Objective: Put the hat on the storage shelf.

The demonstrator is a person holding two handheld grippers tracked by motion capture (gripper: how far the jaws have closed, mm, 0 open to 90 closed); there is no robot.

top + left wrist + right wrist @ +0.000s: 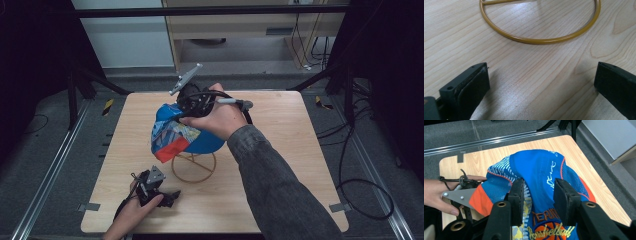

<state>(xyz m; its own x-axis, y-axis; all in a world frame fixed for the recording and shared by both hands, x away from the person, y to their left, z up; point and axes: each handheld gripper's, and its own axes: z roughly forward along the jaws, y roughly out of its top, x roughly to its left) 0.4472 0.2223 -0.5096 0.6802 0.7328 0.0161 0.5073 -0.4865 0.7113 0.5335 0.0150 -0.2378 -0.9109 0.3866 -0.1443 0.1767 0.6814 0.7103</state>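
Note:
A blue cap [185, 132] with orange, white and yellow panels sits on a gold wire stand [194, 170] at the table's middle. My right gripper [182, 107] comes down on the cap's far top. In the right gripper view its jaws stand close together with a raised fold of the cap [541, 167] pinched between them [537, 192]. My left gripper [172, 196] rests low on the table near the front left. It is open [541, 80] with bare wood between its jaws, and the stand's round base ring [536, 40] lies just ahead of it.
The wooden table [280, 150] has bare room on its right half and along the back. Metal rails and black frame legs flank it, and cables [360, 190] lie on the grey floor at the right. A cabinet stands behind.

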